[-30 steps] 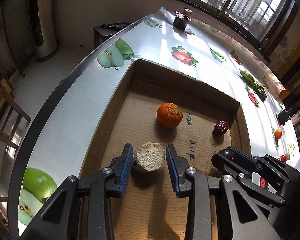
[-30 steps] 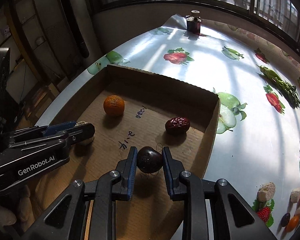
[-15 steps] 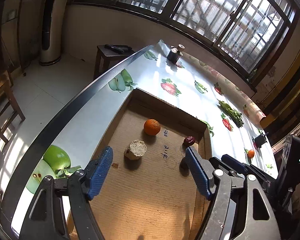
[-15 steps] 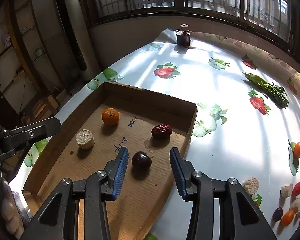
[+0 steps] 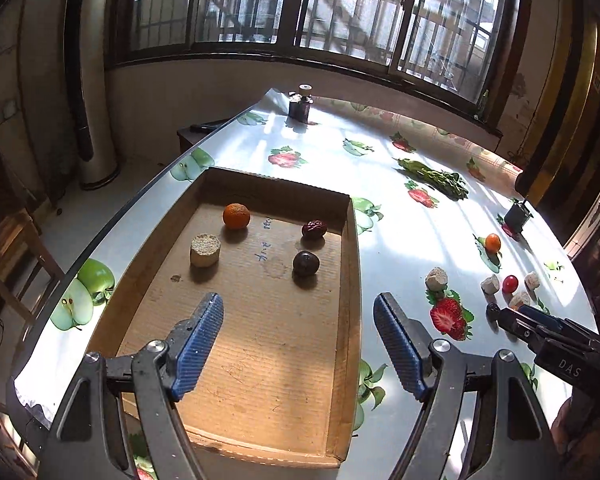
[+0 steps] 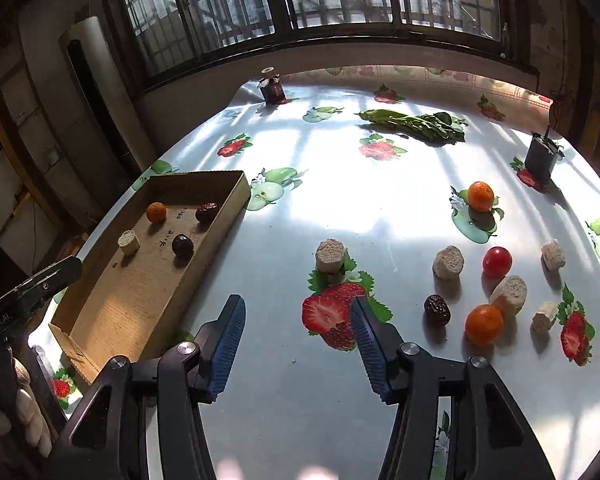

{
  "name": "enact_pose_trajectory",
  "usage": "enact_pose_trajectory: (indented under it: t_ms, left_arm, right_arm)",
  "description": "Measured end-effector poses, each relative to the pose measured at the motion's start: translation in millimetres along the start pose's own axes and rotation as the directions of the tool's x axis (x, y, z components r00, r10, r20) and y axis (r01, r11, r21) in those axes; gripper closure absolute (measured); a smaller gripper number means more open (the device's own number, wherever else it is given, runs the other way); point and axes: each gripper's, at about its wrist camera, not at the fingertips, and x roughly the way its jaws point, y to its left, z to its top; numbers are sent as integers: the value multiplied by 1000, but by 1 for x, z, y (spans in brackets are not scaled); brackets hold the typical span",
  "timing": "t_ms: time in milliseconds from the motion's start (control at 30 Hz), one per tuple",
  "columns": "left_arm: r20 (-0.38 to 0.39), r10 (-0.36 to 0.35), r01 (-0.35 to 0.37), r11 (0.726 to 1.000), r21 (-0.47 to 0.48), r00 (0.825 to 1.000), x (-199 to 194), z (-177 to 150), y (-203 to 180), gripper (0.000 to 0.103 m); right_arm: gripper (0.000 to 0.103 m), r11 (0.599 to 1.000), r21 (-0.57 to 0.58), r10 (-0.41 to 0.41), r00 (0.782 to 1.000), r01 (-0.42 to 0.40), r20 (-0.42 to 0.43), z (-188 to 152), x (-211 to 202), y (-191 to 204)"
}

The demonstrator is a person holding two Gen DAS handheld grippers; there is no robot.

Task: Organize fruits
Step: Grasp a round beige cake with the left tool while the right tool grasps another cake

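A shallow cardboard box [image 5: 342,320] [image 6: 236,192] holds an orange [image 5: 236,216], a beige cut cylinder piece [image 5: 205,249], a red date [image 5: 314,229] and a dark plum [image 5: 305,263]. My left gripper [image 5: 298,342] is open and empty, raised above the box's near half. My right gripper [image 6: 296,342] is open and empty over the table to the right of the box. Loose on the table ahead of it lie beige pieces [image 6: 331,255], a dark date [image 6: 437,309], oranges [image 6: 483,324], [image 6: 480,196] and a cherry tomato [image 6: 497,261].
The table wears a glossy fruit-print cloth [image 6: 380,208]. Green leafy vegetables [image 6: 414,122] lie far back. A dark jar [image 6: 272,88] stands at the far edge and a black cup [image 6: 540,156] at the right. The table's left edge drops to the floor.
Both grippers opened, letting go of the beige piece and the plum inside the box, then pulled back and up. The right gripper swung right, over the table beside the box.
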Motion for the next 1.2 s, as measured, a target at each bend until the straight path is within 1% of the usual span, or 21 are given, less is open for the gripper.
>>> enact_pose_trajectory:
  t_ms: [200,267,367,533,633,700,767,833,900,967,1000,1067,1200]
  left_arm:
    - [-16,1,0,998,68,1000,3,-7,-34,26]
    - [-31,0,2,997,83,1000,8,-8,-41,26]
    - [-55,1,5,995,98,999,14,-11,-50,26]
    - [-80,10,0,993,117,997,26,-15,-60,26]
    - [-106,3,12,990,140,994,36,-18,-73,26]
    - [-117,-13,32,986,163,993,42,-20,-85,26]
    - [-132,-37,62,980,190,991,47,-23,-100,26]
    - [-147,-56,86,974,211,988,53,-24,-113,26]
    - [-150,-64,97,968,230,987,61,-22,-125,26]
    - [-139,-60,93,966,243,988,71,-15,-135,26]
    - [-135,-60,92,966,243,989,77,-11,-138,26]
    - [-132,-70,99,969,227,989,92,-3,-144,26]
    - [-158,-84,111,979,171,984,129,8,-148,26]
  right_arm:
    - [44,995,93,-44,999,42,21,-14,-23,-57]
    - [42,992,117,-56,998,52,26,-16,-28,-73]
    - [42,986,152,-79,996,73,36,-21,-35,-98]
    - [42,961,248,-134,990,119,44,-30,-50,-145]
    - [42,943,302,-160,986,140,43,-36,-57,-172]
    - [42,933,333,-162,986,140,39,-38,-58,-184]
    - [42,926,355,-151,988,131,30,-40,-55,-192]
    - [42,923,370,-120,993,106,17,-38,-48,-192]
    - [42,927,367,-82,997,76,1,-34,-37,-186]
    - [42,937,344,-63,998,63,-10,-28,-26,-175]
    - [42,943,327,-64,998,64,-13,-23,-20,-169]
    - [42,950,297,-92,996,92,-13,-15,-9,-160]
    - [42,946,300,-126,992,121,-3,0,9,-158]
